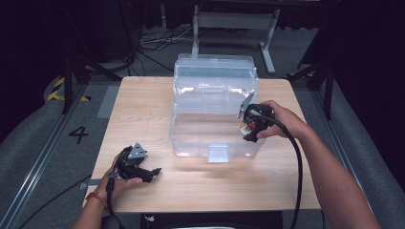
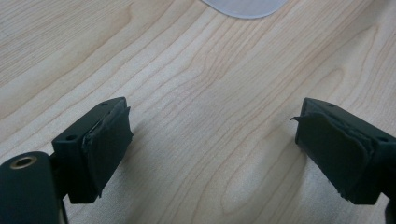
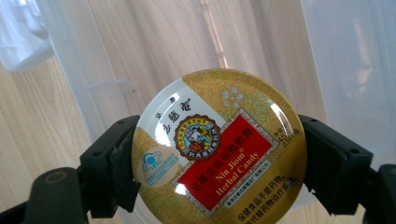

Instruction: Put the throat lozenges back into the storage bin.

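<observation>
R gripper clamped on round candy tin, held at right wall of clear plastic box, approx over its right rim. High view: tin just a small gold/red spot under the hand; right gripper view: lid readable up close, "Nin Jiom Herbal Candy", red panel on gold, both black pads pressed on its edges, translucent box wall right behind it. High view only: whole box w/ lid standing open at back, front latch hanging over front wall, box mid-table.

L gripper resting low on table near front-left, jaws wide apart, nothing between. Left gripper view: bare wood grain between pads, a pale rounded bit of plastic at top edge.

Room: wide free wood left of box and along front edge; narrow strip right of box, near table's right edge. L gripper well apart from box. Cable trailing from R gripper along forearm to front edge.
</observation>
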Action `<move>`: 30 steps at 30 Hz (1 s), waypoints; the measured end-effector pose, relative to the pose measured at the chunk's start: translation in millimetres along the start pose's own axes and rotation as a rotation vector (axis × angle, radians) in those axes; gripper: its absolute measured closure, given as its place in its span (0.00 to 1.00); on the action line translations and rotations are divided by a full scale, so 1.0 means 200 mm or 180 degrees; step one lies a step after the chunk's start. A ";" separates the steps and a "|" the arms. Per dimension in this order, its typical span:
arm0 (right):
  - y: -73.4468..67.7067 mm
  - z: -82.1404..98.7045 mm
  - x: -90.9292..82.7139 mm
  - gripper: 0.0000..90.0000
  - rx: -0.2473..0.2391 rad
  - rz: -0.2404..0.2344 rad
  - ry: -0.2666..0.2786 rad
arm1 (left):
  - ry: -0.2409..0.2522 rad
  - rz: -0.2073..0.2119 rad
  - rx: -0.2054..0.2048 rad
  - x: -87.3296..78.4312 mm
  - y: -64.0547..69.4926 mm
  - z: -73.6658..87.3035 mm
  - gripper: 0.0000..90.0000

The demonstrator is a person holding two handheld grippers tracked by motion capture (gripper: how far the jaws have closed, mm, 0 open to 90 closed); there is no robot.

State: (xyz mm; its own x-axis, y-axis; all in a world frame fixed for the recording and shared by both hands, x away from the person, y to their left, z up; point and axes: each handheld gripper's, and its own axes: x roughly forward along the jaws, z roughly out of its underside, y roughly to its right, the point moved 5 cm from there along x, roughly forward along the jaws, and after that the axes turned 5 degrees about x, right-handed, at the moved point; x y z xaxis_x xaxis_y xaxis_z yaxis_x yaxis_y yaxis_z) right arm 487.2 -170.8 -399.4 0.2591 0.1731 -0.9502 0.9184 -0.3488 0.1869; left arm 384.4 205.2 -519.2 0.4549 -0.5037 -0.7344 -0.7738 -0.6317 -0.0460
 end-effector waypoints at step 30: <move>0.02 0.04 0.10 0.22 -0.0041 -0.0086 -0.0240 | 0.0000 -0.0001 0.0000 0.00 0.00 0.00 0.12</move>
State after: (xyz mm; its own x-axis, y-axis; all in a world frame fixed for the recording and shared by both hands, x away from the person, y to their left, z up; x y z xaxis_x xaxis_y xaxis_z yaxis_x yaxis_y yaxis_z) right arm 493.1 -176.6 -420.0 0.2115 0.1123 -0.9709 0.9286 -0.3330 0.1638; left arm 384.4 205.2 -519.2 0.4552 -0.5035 -0.7343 -0.7736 -0.6320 -0.0462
